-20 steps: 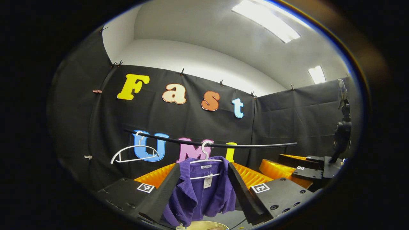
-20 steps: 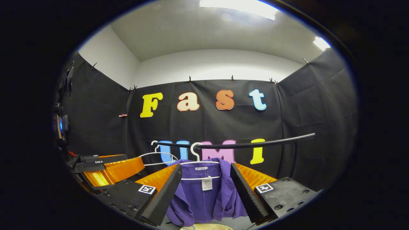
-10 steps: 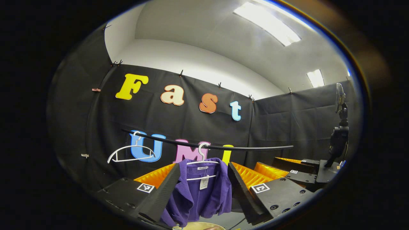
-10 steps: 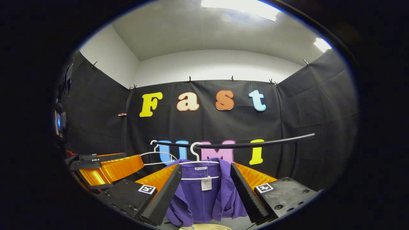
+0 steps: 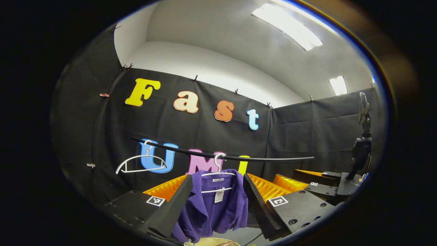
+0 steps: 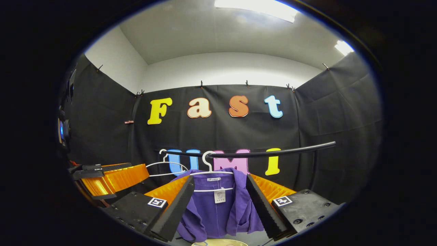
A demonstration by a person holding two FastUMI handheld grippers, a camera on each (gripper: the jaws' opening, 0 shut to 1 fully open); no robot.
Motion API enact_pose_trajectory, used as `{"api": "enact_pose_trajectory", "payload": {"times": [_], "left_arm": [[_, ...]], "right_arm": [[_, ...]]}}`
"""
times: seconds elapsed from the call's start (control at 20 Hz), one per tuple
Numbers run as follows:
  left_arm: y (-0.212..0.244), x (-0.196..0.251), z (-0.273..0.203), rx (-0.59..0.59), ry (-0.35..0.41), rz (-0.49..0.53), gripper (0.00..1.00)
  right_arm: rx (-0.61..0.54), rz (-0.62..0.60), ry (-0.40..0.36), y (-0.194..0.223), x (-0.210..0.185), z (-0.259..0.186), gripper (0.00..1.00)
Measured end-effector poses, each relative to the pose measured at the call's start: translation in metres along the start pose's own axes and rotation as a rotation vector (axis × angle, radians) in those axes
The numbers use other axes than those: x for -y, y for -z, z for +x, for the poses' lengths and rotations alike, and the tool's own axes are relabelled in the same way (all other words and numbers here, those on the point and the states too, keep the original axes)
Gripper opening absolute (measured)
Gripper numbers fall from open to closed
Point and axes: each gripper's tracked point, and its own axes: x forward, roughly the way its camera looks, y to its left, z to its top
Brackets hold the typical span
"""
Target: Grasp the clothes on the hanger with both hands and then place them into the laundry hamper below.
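A purple jacket [image 5: 213, 208] hangs on a white hanger [image 5: 218, 172] from the black rail [image 5: 222, 156], beside an empty hanger [image 5: 141, 163]. The left claw [image 5: 216, 191] and the right claw [image 6: 219, 189] both stand wide open, short of the jacket, which shows between their fingers. The hamper's rim [image 6: 222, 243] peeks below.

Nothing legible: the small neck label [image 6: 213, 179] and hanging paper tag [image 6: 219, 196] on the purple cardigan [image 6: 218, 212] are too tiny to read. Square black-and-white coded markers [image 6: 157, 202] sit on the claws.
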Motion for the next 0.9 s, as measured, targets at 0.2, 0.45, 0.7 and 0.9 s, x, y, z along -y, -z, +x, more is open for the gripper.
{"api": "enact_pose_trajectory", "payload": {"times": [0.2, 0.45, 0.7, 0.9], "left_arm": [[0.001, -0.007, -0.002, -0.003, 0.010, -0.011, 0.94], [-0.006, -0.020, -0.007, 0.012, 0.029, -0.024, 0.97], [-0.003, -0.033, -0.012, 0.003, 0.066, -0.036, 0.94], [0.011, -0.044, -0.014, -0.035, 0.104, -0.057, 0.94]], "right_arm": [[-0.001, -0.004, 0.009, 0.001, -0.007, 0.000, 0.97], [0.002, -0.030, 0.031, 0.000, -0.019, -0.003, 0.97], [0.017, -0.040, 0.086, 0.000, -0.026, -0.010, 0.97], [0.003, -0.042, 0.139, 0.011, -0.031, -0.015, 0.97]]}}
